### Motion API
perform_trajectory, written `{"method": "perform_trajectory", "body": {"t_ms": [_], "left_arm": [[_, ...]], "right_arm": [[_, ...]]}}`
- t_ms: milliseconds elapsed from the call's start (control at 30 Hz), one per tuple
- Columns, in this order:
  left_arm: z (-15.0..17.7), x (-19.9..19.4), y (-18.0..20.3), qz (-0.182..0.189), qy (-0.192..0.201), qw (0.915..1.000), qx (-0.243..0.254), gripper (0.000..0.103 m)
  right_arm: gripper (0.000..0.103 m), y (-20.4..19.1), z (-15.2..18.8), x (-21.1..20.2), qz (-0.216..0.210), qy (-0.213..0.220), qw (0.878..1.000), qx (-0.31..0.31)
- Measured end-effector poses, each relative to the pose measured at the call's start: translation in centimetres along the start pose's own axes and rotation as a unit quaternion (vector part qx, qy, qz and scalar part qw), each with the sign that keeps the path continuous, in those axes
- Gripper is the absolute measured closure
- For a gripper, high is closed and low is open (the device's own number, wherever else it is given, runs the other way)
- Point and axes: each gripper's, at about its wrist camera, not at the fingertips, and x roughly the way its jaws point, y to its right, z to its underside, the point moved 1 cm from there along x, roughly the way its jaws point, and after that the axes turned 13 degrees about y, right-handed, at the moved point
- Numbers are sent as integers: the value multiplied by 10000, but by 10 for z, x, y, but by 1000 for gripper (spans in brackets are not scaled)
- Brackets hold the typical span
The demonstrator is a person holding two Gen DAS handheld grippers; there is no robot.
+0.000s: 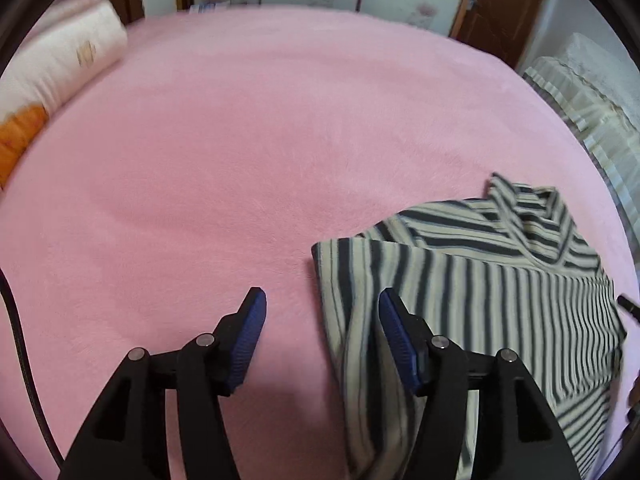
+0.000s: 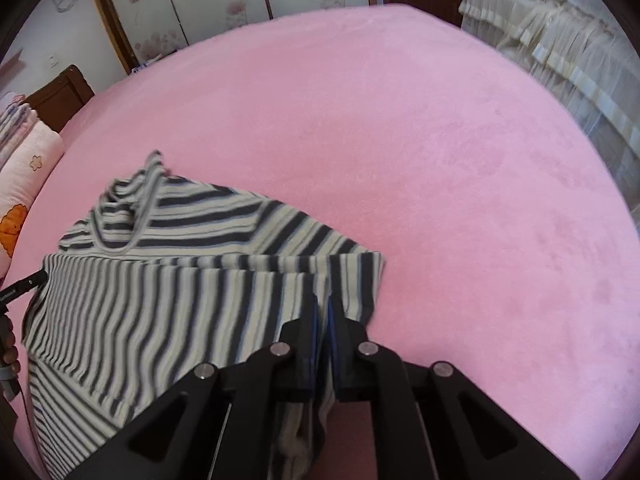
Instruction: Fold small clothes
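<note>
A small striped shirt (image 1: 480,288), navy and cream, lies partly folded on the pink bed cover (image 1: 240,140). In the left wrist view my left gripper (image 1: 322,304) stands open. Its left finger is over bare pink cover and its right finger (image 1: 394,320) is over the shirt's left edge, with no cloth pinched between the pads. In the right wrist view the same shirt (image 2: 160,280) fills the lower left. My right gripper (image 2: 323,312) is shut on the shirt's right edge, a fold of striped cloth (image 2: 304,432) running down between the jaws.
A rolled pale quilt with an orange print (image 1: 60,64) lies along the bed's left side. A frilled cream bedspread (image 2: 568,52) stands to the right of the bed. Flowered wardrobe doors (image 2: 224,0) and a brown door lie beyond. A black cable (image 1: 24,352) hangs at the left.
</note>
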Motion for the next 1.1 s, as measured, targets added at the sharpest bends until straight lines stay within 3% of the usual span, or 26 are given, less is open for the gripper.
{"method": "perform_trajectory", "body": {"t_ms": [100,233,333,500,533,633,767,867,933,1100], "left_arm": [[8,-31,16,156,153,9992,331,48],[34,-49,42,563,-18,9978,361,58],[53,-47,55,427,-62,9979,491,59],[83,-37,32,85,-358,9986,381,72],[84,-36,27,75,-359,9988,337,74],[87,-40,13,-41,-355,9990,268,74],[83,-57,-1,-24,-282,9996,7,74],[78,-93,-4,72,-147,9999,-17,66],[77,-124,-3,153,11,9999,54,55],[80,-191,15,261,414,9982,347,51]], "right_arm": [[98,-11,6,-28,-308,198,9993,1],[98,-38,25,-49,-730,112,9972,-76],[98,-57,38,-49,-861,27,9960,-224],[98,-48,59,-19,-189,-359,9989,-237],[103,-38,62,-14,-182,-457,9987,-96],[103,-15,68,-16,-306,-524,9976,318],[103,-11,64,-45,-339,-373,9978,422],[103,-10,58,-82,-490,-111,9975,497],[100,-12,55,-112,-576,62,9972,476],[100,-24,50,-177,-881,389,9946,395]]}}
